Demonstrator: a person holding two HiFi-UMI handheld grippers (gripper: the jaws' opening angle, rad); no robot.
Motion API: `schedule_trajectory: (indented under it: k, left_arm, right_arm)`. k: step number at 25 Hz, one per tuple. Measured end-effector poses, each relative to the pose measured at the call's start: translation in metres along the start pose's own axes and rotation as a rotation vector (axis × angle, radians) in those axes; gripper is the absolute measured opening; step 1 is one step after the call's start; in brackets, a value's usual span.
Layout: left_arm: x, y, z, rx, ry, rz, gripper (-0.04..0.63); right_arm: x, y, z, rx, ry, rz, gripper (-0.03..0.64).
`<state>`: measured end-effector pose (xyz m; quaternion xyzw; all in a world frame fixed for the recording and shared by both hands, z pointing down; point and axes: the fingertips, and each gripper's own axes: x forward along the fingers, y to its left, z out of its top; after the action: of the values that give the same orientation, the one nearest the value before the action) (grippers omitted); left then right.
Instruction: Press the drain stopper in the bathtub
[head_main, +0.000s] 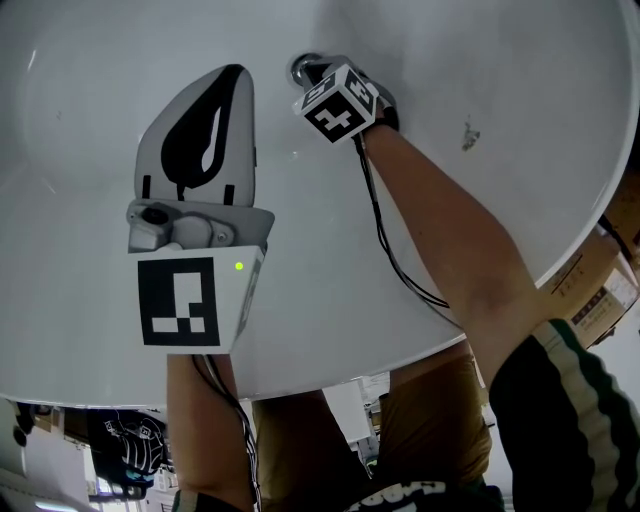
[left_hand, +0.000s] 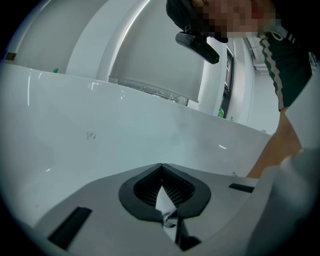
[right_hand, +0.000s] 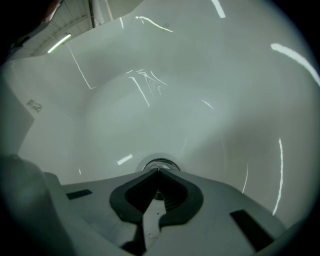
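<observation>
The round chrome drain stopper (right_hand: 160, 164) sits in the floor of the white bathtub (head_main: 480, 60). My right gripper (right_hand: 158, 170) is shut, and its joined tips rest at the stopper's near edge. In the head view the stopper (head_main: 303, 68) shows as a small metal ring just left of the right gripper (head_main: 318, 72), whose marker cube hides most of the jaws. My left gripper (head_main: 236, 72) hangs higher over the tub, to the left, shut with nothing between its jaws. In the left gripper view its tips (left_hand: 161, 165) meet in front of the bare tub wall.
The tub's rounded rim (head_main: 400, 355) curves across the lower head view, with the person's legs below it. A small dark mark (head_main: 468, 133) lies on the tub wall to the right. Cardboard boxes (head_main: 600, 290) stand outside the rim at the right.
</observation>
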<state>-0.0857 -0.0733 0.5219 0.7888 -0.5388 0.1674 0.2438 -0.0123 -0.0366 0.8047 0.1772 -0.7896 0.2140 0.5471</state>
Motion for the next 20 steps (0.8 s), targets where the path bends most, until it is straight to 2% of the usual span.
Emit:
schedule_trajectory:
  k: [5, 8, 11, 14, 20]
  left_arm:
    - [-0.004, -0.006, -0.004, -0.009, 0.008, -0.008, 0.008]
    - [-0.006, -0.007, -0.009, -0.008, 0.023, -0.016, 0.008]
    - [-0.007, -0.005, -0.01, -0.015, 0.025, -0.019, 0.008]
    - [-0.006, -0.002, -0.009, -0.019, 0.012, -0.02, 0.008]
    - [-0.01, -0.002, -0.011, -0.015, 0.016, -0.028, 0.008]
  right_arm:
    - [0.001, 0.002, 0.001, 0.005, 0.009, -0.049, 0.017]
    - [0.001, 0.005, 0.001, 0.014, 0.01, -0.042, 0.018]
    - [0.002, 0.016, 0.002, -0.004, 0.009, 0.005, 0.133]
    - [0.003, 0.02, 0.004, -0.027, 0.007, -0.005, 0.198]
    - [0.008, 0.008, 0.002, -0.03, 0.028, -0.064, 0.204]
